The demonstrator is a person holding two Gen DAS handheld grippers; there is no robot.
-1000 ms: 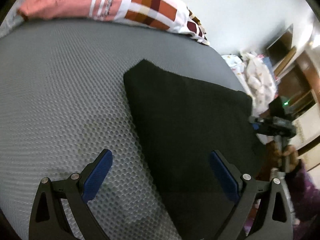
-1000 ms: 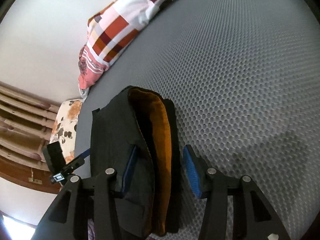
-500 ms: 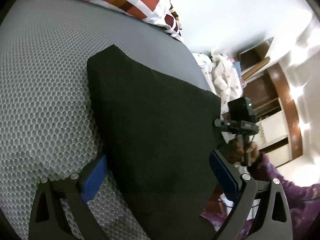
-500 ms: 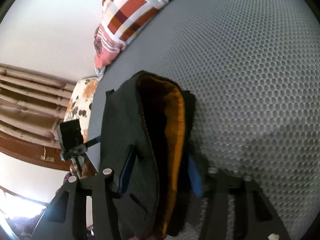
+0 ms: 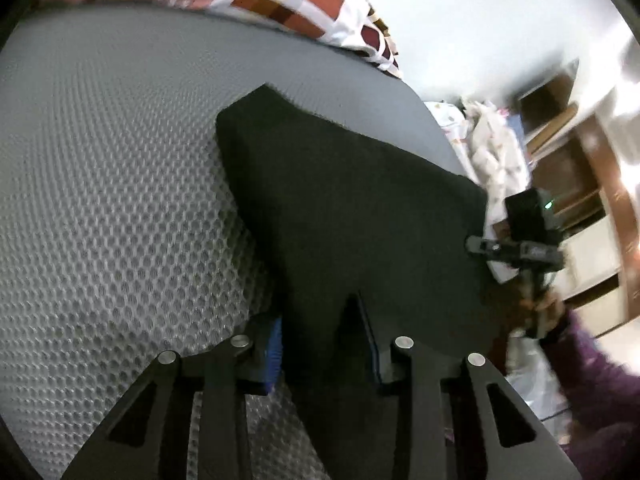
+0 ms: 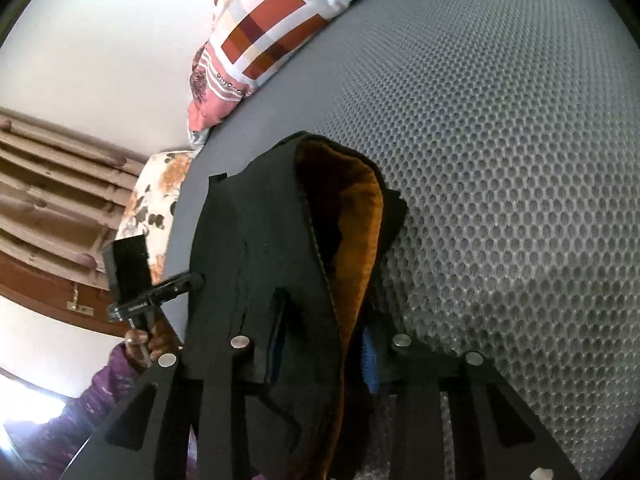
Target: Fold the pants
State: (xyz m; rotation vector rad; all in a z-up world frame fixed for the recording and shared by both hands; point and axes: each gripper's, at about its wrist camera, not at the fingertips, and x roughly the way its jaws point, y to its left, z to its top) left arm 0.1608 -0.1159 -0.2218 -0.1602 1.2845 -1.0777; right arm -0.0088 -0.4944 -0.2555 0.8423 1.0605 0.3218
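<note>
Left wrist view. Item: black pants (image 5: 352,216), already folded into a compact slab, lying on the grey mesh bed (image 5: 112,200). Left hand-held gripper (image 5: 324,340): clenched on the near edge of the pants, blue pads pressed into the cloth from both sides. Patterned pillow (image 5: 280,8) at the far end of the bed, well apart. The other gripper's handle shows at the pants' right edge.

Right wrist view. Same pants (image 6: 260,280), seen from the opposite end; orange lining (image 6: 356,248) exposed between the layers. Right hand-held gripper (image 6: 320,352): closed on the stacked layers, cloth bulging between the jaws.

Step in hand, by judgement: a late fold, both ends pinched at once. Next move likely calls for lifting both ends together and carrying one half over the other, or shifting the bundle, keeping the layers aligned so the lining stays tucked.
</note>
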